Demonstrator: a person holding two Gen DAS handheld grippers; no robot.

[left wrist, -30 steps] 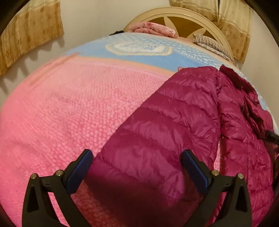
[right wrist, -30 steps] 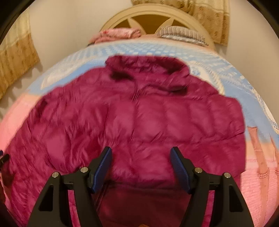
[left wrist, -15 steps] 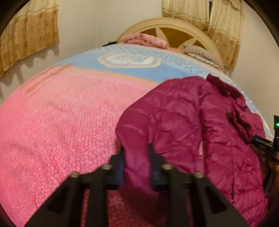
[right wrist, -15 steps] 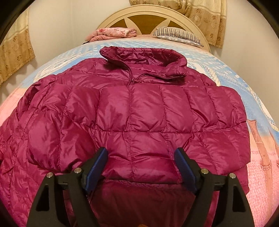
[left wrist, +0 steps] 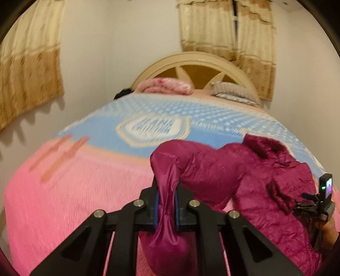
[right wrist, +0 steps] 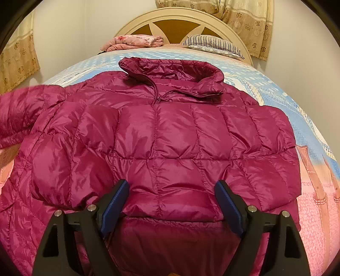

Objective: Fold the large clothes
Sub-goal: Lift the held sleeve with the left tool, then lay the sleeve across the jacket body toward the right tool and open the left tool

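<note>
A magenta quilted puffer jacket lies front up on the bed, collar toward the headboard. My left gripper is shut on the end of one sleeve and holds it up off the pink blanket, with fabric bunched between the blue pads. That raised sleeve shows blurred at the left of the right wrist view. My right gripper hovers over the jacket's folded lower edge. Its jaws are opening, the padding lies between them, and the pads stand apart from it.
The pink and blue blanket covers the whole bed. By the cream headboard lie a striped pillow and a folded pink cloth. Walls with beige curtains close in on both sides.
My left gripper closed on the sleeve end and lifted it well off the blanket. The right gripper's jaws spread a little wider and stayed over the lower edge.
</note>
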